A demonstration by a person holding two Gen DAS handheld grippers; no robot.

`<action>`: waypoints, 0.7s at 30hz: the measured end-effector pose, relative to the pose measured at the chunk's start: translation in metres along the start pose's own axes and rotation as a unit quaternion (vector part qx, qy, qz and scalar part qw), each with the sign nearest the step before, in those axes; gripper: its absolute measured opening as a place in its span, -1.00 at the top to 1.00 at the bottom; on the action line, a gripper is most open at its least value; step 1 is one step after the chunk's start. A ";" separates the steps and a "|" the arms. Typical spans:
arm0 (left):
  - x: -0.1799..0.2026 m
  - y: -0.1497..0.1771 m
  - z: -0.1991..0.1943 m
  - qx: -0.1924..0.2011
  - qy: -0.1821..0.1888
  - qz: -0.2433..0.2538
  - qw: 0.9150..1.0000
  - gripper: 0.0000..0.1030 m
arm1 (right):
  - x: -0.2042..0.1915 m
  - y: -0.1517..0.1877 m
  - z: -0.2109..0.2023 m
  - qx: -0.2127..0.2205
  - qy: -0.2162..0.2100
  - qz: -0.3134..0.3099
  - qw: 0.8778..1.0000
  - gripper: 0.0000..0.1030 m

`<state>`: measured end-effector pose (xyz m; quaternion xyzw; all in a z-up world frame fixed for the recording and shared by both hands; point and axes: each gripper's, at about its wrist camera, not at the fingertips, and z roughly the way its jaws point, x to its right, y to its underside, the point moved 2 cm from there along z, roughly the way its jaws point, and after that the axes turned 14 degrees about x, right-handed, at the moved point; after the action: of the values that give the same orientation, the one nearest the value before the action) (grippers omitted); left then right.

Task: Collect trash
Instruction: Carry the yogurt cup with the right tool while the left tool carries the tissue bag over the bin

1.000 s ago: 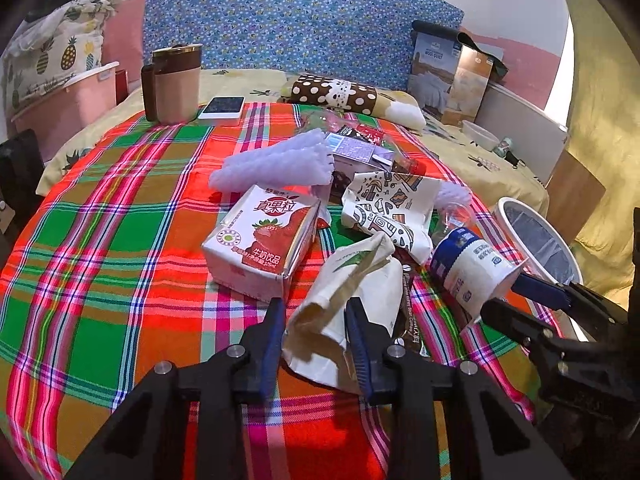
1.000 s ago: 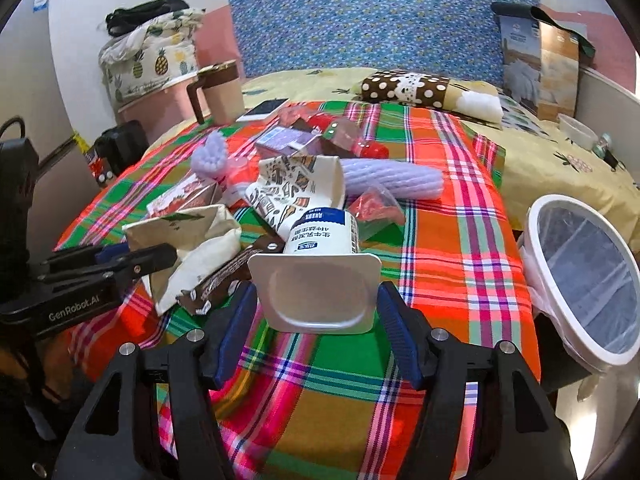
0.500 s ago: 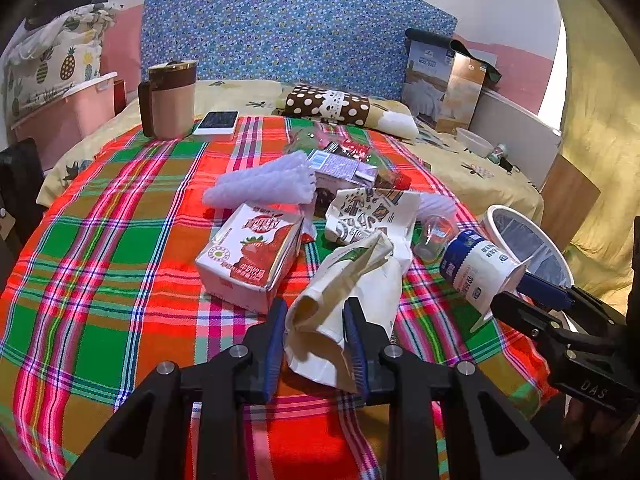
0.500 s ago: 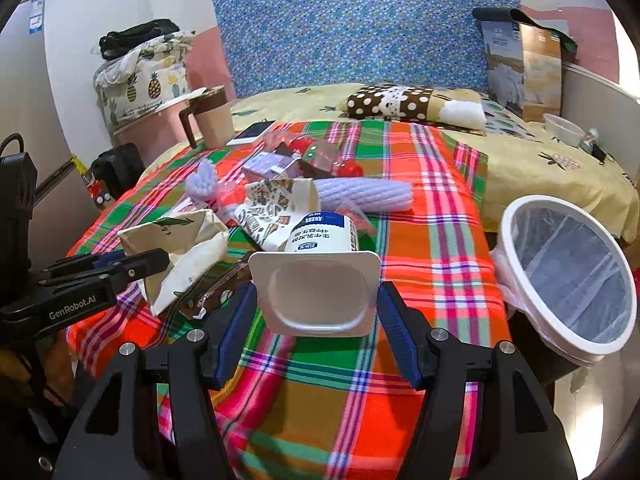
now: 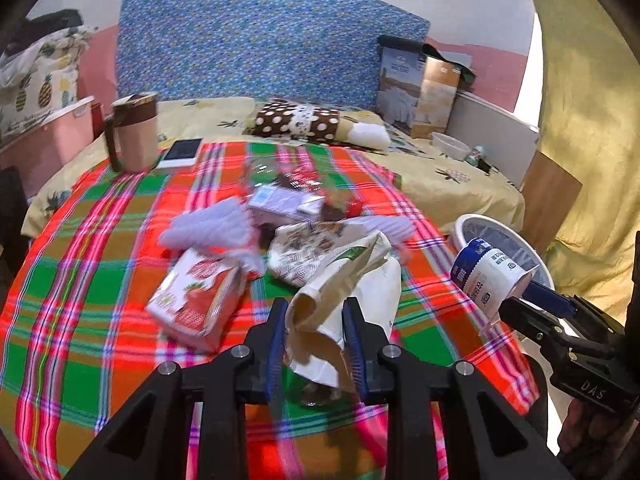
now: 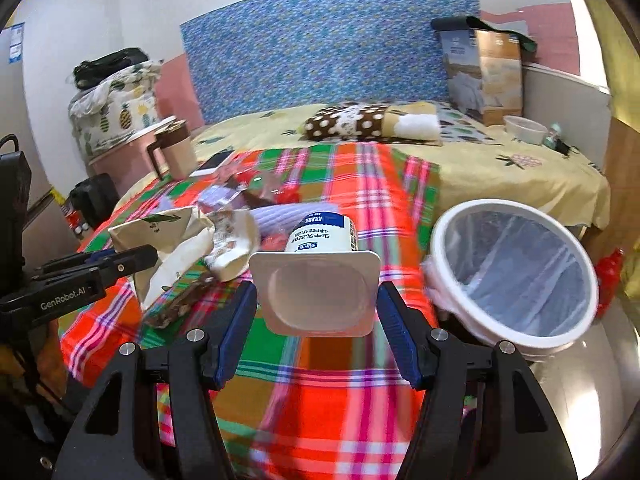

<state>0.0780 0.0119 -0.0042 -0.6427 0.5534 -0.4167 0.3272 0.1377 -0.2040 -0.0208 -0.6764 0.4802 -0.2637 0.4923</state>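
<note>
Two grippers each grasp one item. The left gripper pinches a crumpled cream paper bag above the plaid cloth. The right gripper, with "DAS" on its body, clamps one square-rimmed white-and-blue cup beside the round, plastic-lined bin. One red strawberry carton lies on the cloth.

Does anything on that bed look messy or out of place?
Yes. Litter is heaped mid-blanket: a dented strawberry drink carton on its side, crumpled printed paper and wrappers. The left gripper pinches a creased paper bag; the right gripper holds an empty yogurt cup beside the lined bin.
</note>
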 end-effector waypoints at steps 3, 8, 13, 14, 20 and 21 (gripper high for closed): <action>0.018 -0.006 0.009 0.000 0.018 0.012 1.000 0.45 | 0.016 0.000 -0.003 0.005 0.022 0.008 1.000 -0.23; 0.052 -0.014 0.027 -0.003 0.050 0.031 0.998 0.45 | 0.047 0.001 -0.007 0.010 0.063 0.024 0.998 -0.23; 0.089 -0.018 0.048 -0.013 0.083 0.050 0.995 0.45 | 0.076 0.002 -0.014 0.013 0.104 0.034 0.994 -0.23; 0.097 -0.019 0.053 -0.015 0.091 0.053 0.994 0.45 | 0.083 0.002 -0.015 0.013 0.113 0.036 0.993 -0.23; 0.144 -0.021 0.085 -0.027 0.127 0.073 0.989 0.45 | 0.113 0.004 -0.017 0.005 0.152 0.047 0.987 -0.23; 0.150 -0.021 0.090 -0.030 0.131 0.076 0.988 0.45 | 0.116 0.005 -0.018 0.004 0.154 0.048 0.987 -0.23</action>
<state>0.1739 -0.1355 0.0013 -0.5484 0.6505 -0.4547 0.2633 0.1677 -0.3170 -0.0319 -0.6022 0.5810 -0.3425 0.4272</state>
